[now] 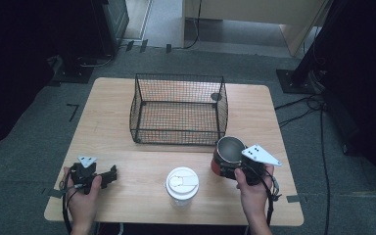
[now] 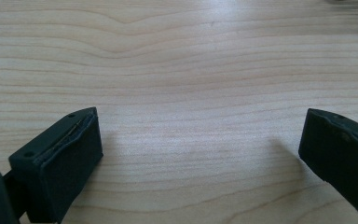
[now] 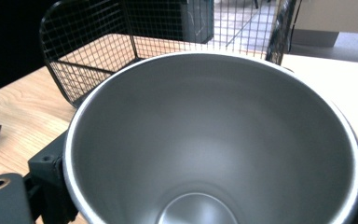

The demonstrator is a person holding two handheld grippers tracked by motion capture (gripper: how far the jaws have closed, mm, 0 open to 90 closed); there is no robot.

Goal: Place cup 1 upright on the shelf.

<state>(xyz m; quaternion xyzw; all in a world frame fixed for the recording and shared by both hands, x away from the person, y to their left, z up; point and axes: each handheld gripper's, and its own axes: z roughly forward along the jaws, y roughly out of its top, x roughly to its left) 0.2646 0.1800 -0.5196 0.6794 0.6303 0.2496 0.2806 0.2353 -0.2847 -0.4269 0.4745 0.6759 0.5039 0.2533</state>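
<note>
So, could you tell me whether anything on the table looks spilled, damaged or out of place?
Nothing stands out. The metal cup is empty and clean inside, held by the right tool. The wire basket stands upright, and the lidded white cup sits upright, with no spill visible.

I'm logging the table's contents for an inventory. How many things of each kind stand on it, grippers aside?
Black wire mesh basket: 1
Red cup with steel inside, held between the jaws of the right gripper: 1
Clear cup with white lid: 1
Total: 3
</note>
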